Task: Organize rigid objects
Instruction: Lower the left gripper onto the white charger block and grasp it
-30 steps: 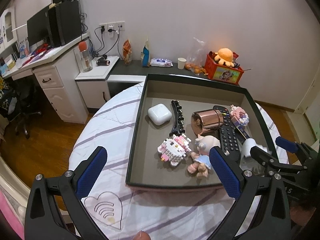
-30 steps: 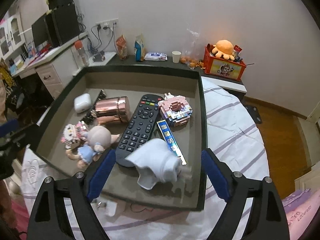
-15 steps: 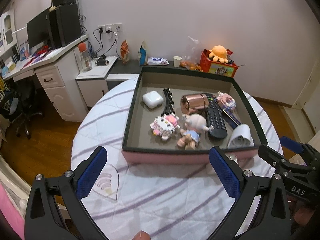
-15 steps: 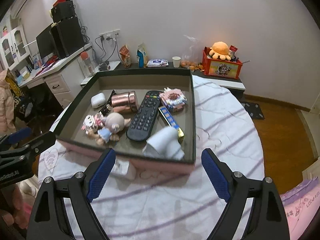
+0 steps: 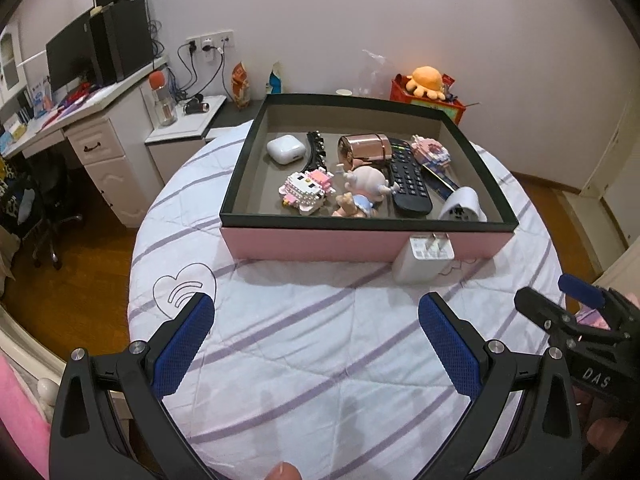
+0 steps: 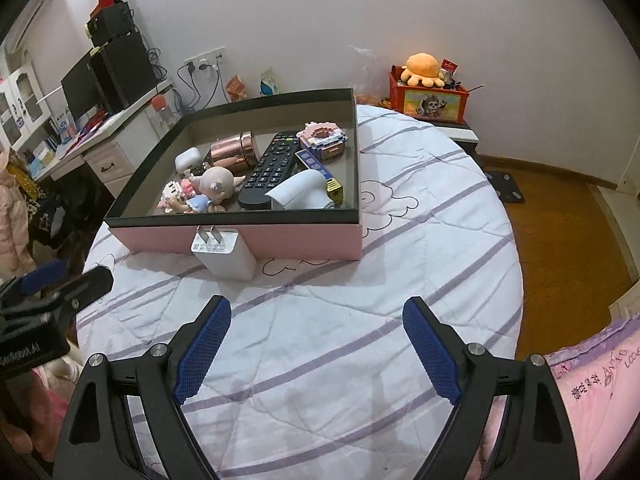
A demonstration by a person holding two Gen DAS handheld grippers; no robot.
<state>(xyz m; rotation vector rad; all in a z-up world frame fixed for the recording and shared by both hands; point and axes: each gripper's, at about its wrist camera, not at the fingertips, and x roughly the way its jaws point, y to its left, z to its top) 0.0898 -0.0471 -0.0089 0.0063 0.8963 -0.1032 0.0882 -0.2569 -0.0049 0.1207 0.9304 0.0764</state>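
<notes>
Pink box (image 5: 320, 243) with black rim sits on the round bench (image 5: 320, 340), toward the 12 o'clock side in both wrist views. Contents, left wrist view: white earbud case (image 5: 283, 149) at 10 o'clock of the box floor; black hair clip (image 5: 316, 151) just beside it; copper-coloured cylinder (image 5: 363, 151) lying on its side; black remote (image 5: 408, 176) at centre-right; pink-and-white block cat (image 5: 307, 191) and small doll (image 5: 362, 192) at the near edge, touching or nearly so (cannot tell which). Pink block model (image 5: 430, 152) at 2 o'clock; blue strip-shaped item (image 5: 440, 187) below it; white adapter (image 5: 462, 210) in the near right corner.

White charger (image 5: 420, 258) lies outside on the striped cover, prongs against the box's near wall (right wrist view shows it at the wall's left half (image 6: 224, 254)).

Left claw (image 5: 316, 340): fingers spread apart, holding nothing, over bare cover at 6 o'clock of the box. Right claw (image 6: 316, 344): likewise spread, holding nothing, well apart from the charger.

Periphery: desk with monitor (image 5: 68, 58) at 10 o'clock, red box with orange plush (image 6: 426, 68) at 1 o'clock.
</notes>
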